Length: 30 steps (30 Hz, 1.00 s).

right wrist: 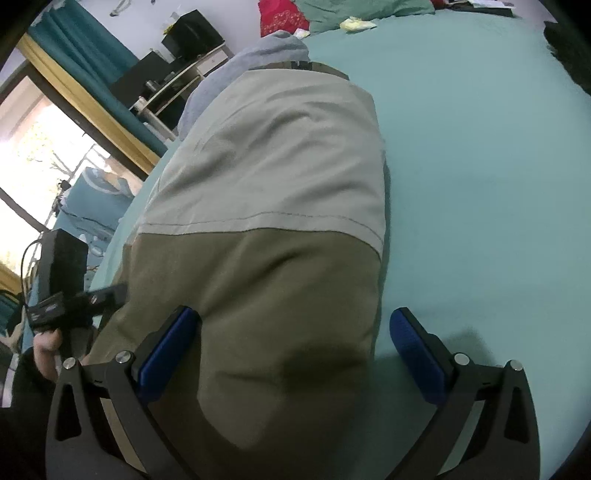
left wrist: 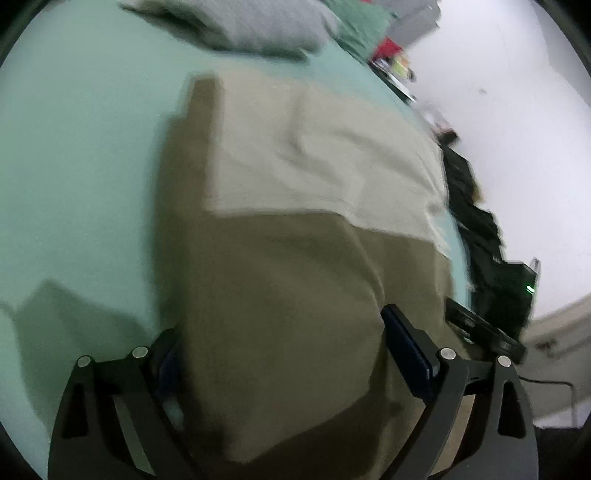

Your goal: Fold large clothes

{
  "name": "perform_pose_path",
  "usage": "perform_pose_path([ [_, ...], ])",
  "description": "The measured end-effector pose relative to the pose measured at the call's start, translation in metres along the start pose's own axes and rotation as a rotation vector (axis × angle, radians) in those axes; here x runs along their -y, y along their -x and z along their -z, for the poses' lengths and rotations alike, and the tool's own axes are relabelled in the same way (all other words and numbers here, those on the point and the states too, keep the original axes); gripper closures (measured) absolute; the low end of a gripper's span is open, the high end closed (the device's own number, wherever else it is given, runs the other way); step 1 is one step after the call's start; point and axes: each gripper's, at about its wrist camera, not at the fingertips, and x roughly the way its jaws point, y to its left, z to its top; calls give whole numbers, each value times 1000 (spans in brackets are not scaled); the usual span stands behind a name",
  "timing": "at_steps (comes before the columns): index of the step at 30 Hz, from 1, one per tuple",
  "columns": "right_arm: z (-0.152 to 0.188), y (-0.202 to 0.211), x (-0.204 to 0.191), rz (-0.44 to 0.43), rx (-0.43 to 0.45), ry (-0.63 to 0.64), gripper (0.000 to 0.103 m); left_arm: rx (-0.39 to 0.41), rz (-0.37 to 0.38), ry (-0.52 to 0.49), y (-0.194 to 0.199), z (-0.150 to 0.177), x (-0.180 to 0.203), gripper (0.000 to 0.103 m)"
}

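On the bed: a two-tone garment (left wrist: 295,236) is lying spread over the green sheet (left wrist: 81,177), its darker olive half (right wrist: 266,295) nearest both cameras and its paler beige half (right wrist: 273,158) stretching away.
Garment seam: a stitched line (right wrist: 280,218) is running across the cloth where the beige part is meeting the olive part.
Left gripper: the left gripper (left wrist: 284,354) is hovering low over the olive cloth with its fingers spread wide, one blue pad (left wrist: 406,350) sitting on the fabric and the other at the cloth's edge beside the sheet; nothing is clamped between them.
Right gripper: the right gripper (right wrist: 295,350) is also standing apart, one blue pad (right wrist: 168,350) lying over the olive cloth and the other pad (right wrist: 419,354) over the bare sheet just past the garment's edge.
Other hand: in the right wrist view, the person's left hand (right wrist: 46,345) is gripping the black handle and camera block (right wrist: 62,269) of the other tool, just beside the garment's near corner.
Far end of bed: a grey garment (left wrist: 251,26) is lying bunched beyond the beige half, touching it in the right wrist view.
Further off: a red cloth (right wrist: 282,16) and green pillows (right wrist: 362,9) are lying at the head of the bed.
Room side: a teal curtain (right wrist: 85,51) is hanging by a bright window (right wrist: 33,155).
Sharpness: the left wrist view is blurring, so fine folds are hard to tell.
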Motion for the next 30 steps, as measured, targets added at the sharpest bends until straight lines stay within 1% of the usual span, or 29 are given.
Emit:
perform_pose_path([
  [1, 0, -1, 1, -19, -4, 3, 0, 5, -13, -9, 2, -1, 0, 7],
  [3, 1, -4, 5, -54, -3, -6, 0, -11, -34, -36, -4, 1, 5, 6],
  [4, 2, -5, 6, -69, -1, -6, 0, -24, -39, -65, -8, 1, 12, 6],
  [5, 2, -8, 6, -97, -2, 1, 0, -47, 8, -69, -10, 1, 14, 6],
  [6, 1, -11, 5, -113, -5, 12, 0, -72, 78, -60, -14, 0, 16, 6],
  [7, -1, -14, 3, -127, -10, 22, 0, -78, 82, -68, -18, 0, 19, 6],
  [9, -5, -21, 0, -168, -13, 25, 0, -67, 64, -106, -23, -1, 24, 6],
  [11, -5, -24, -3, -173, -3, 23, 0, -55, 63, -113, -24, -2, 25, 6],
  [12, -5, -27, -7, -173, -2, 24, 0, -50, 56, -124, -25, -2, 27, 7],
  [13, -4, -28, -8, -172, 0, 23, 6, -46, 46, -136, -24, -2, 29, 16],
  [14, -3, -28, -10, -167, 6, 19, 9, -47, 45, -152, -25, -1, 32, 23],
  [15, -3, -28, -12, -157, 14, 9, 19, -46, 45, -161, -24, 0, 36, 32],
  [16, -2, -27, -14, -151, 22, -2, 32, -38, 41, -167, -24, 0, 40, 43],
  [17, 0, -26, -14, -161, 29, -9, 38, -29, 43, -181, -23, 1, 46, 50],
  [18, 2, -23, -14, -170, 42, -19, 47, -11, 34, -204, -21, 3, 52, 56],
  [19, 3, -19, -15, -174, 52, -21, 54, 8, 9, -228, -18, 6, 59, 59],
  [21, 4, -7, -21, -160, 79, 2, 59, 31, -4, -245, -13, 6, 64, 63],
  [22, 4, -3, -27, -148, 90, 18, 62, 43, 9, -221, -9, 6, 63, 65],
  [23, 4, 2, -33, -134, 100, 37, 62, 47, 14, -215, -4, 7, 60, 65],
  [26, 3, 15, -53, -101, 134, 95, 65, 80, 0, -219, 12, 10, 67, 67],
  [30, 3, 35, -73, -88, 177, 143, 65, 134, -20, -235, 41, 19, 77, 67],
])
